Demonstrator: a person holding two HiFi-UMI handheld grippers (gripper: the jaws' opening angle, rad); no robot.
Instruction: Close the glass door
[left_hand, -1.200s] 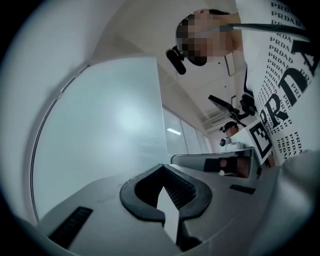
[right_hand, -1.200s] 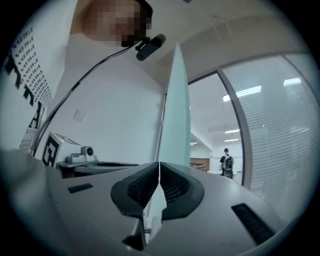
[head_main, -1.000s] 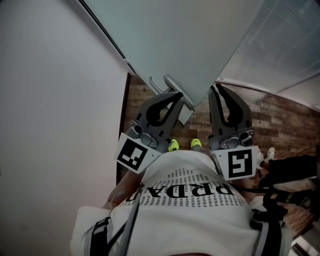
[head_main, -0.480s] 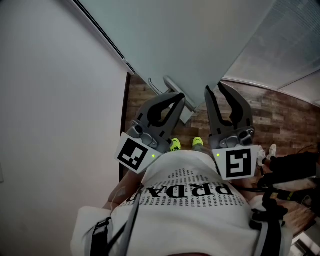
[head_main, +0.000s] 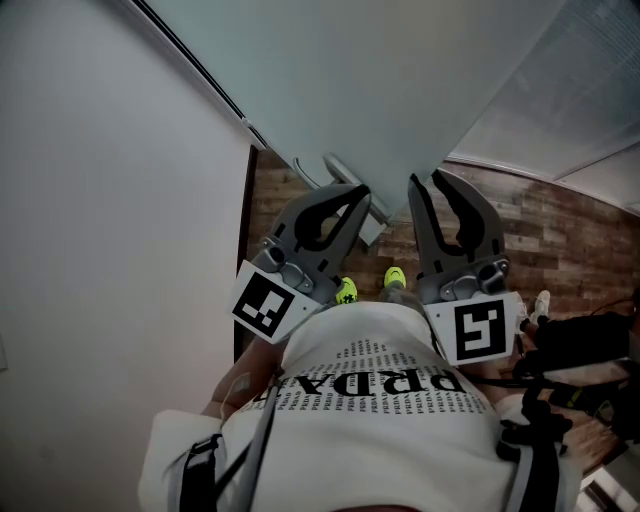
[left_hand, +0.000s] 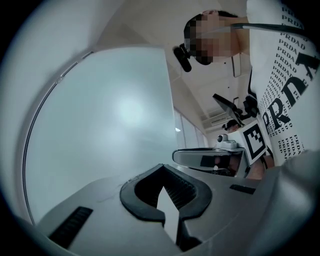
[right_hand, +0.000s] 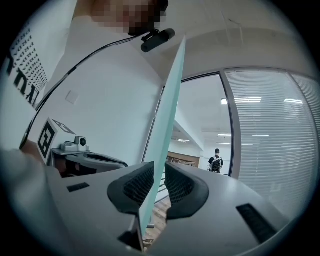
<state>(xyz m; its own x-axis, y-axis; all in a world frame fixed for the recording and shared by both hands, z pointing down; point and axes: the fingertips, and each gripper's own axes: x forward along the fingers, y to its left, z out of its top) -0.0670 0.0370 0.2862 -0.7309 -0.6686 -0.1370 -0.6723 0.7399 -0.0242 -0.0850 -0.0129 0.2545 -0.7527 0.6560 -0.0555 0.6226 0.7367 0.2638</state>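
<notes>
The frosted glass door (head_main: 380, 80) hangs ajar, and its free edge comes down between my two grippers. A metal handle (head_main: 338, 168) sticks out of the near face. My right gripper (head_main: 426, 182) has one jaw on each side of that edge; in the right gripper view the glass door (right_hand: 167, 130) fills the gap of the right gripper (right_hand: 159, 167), which is shut on it. My left gripper (head_main: 360, 192) is shut with nothing in it, its tips close to the door face just below the handle. In the left gripper view the door (left_hand: 100, 125) spreads beyond the left gripper (left_hand: 162, 167).
A white wall (head_main: 110, 250) stands close on the left. Wooden floor (head_main: 560, 240) shows beyond the door, with a glass partition with blinds (head_main: 590, 90) at the right. Black gear (head_main: 580, 350) sits low right. A person (right_hand: 216, 161) stands far down the corridor.
My right gripper has shifted left from beside the door onto its edge, and its jaws have narrowed around the glass. The left gripper has barely moved.
</notes>
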